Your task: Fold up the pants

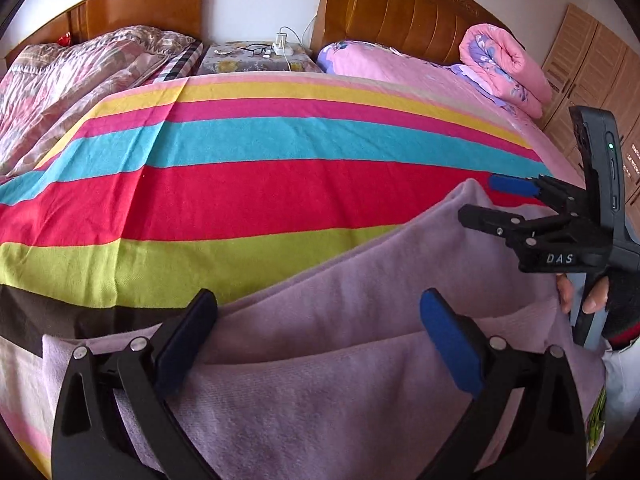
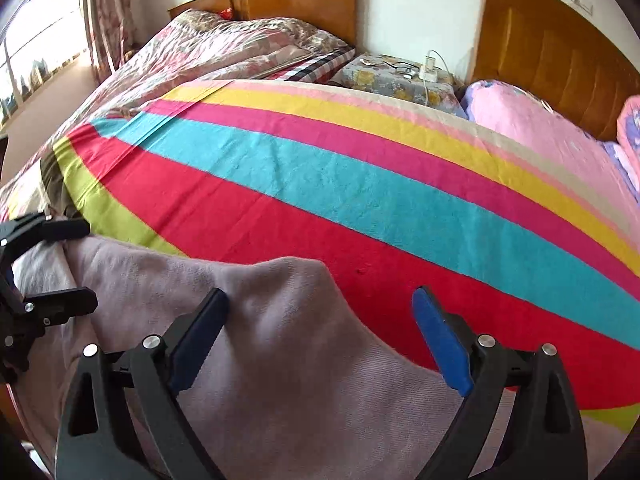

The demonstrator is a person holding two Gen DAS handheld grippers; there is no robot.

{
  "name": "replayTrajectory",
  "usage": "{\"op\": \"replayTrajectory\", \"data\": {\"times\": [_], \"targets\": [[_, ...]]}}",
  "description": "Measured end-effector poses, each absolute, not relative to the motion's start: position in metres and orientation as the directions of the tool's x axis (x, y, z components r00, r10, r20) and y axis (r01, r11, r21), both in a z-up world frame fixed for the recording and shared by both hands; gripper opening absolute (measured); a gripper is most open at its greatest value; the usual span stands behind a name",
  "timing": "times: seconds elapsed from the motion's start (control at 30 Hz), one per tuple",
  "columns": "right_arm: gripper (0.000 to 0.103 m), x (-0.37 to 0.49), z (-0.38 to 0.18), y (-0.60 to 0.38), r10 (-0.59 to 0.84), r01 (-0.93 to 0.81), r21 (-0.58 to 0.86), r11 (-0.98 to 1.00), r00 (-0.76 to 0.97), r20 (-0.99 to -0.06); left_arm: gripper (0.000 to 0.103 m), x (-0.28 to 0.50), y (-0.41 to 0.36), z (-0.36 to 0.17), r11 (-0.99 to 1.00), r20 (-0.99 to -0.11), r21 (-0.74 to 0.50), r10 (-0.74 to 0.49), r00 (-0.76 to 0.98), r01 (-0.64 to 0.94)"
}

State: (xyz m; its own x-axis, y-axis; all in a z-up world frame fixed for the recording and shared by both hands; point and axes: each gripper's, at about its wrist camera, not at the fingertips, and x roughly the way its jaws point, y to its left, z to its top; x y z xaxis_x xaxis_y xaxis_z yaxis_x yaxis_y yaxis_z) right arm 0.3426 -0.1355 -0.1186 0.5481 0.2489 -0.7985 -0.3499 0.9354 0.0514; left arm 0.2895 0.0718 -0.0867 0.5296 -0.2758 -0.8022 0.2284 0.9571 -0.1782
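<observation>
Right now we hold both grippers low over the near edge of the bed, and the lilac pants (image 1: pixel 360 320) lie spread under and ahead of them on the striped blanket (image 1: pixel 240 184). Our left gripper (image 1: pixel 320 344) has its two fingers spread wide with nothing between them — the cloth lies beneath the gap, and we cannot tell whether the pads touch it. A fold line in the pants runs across just ahead of its blue pad (image 1: pixel 448 344). Off to this gripper's right and a little ahead, the right gripper (image 1: pixel 494 200) shows side-on, one blue-tipped finger above and one black finger below, parted, just over the far edge of the pants; our gloved right hand (image 1: pixel 600 296) grips its handle.

From the right wrist, our right gripper (image 2: pixel 320 336) is likewise wide open, empty, with a rounded edge of the pants (image 2: pixel 260 320) reaching forward between its fingers. Red blanket (image 2: pixel 400 208) lies bare ahead of it and beside its right finger. To its left the left gripper (image 2: pixel 60 264) shows at the edge of the view, fingers apart above the cloth.

Well ahead of both grippers stand a nightstand (image 1: pixel 256 60) with a charger and cables on it, a pink rolled quilt (image 1: pixel 504 64) to the right, and a patterned quilt (image 2: pixel 208 52) on the bed to the left.
</observation>
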Motion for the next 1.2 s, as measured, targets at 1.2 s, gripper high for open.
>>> {"op": "replayTrajectory", "data": {"times": [1.2], "targets": [[0.089,0.222,-0.086,-0.285,0.087,-0.043,0.078,0.996,0.659,-0.747,0.101,0.263,-0.005,-0.021,0.930,-0.717,-0.123,-0.325,0.617,0.347]]}}
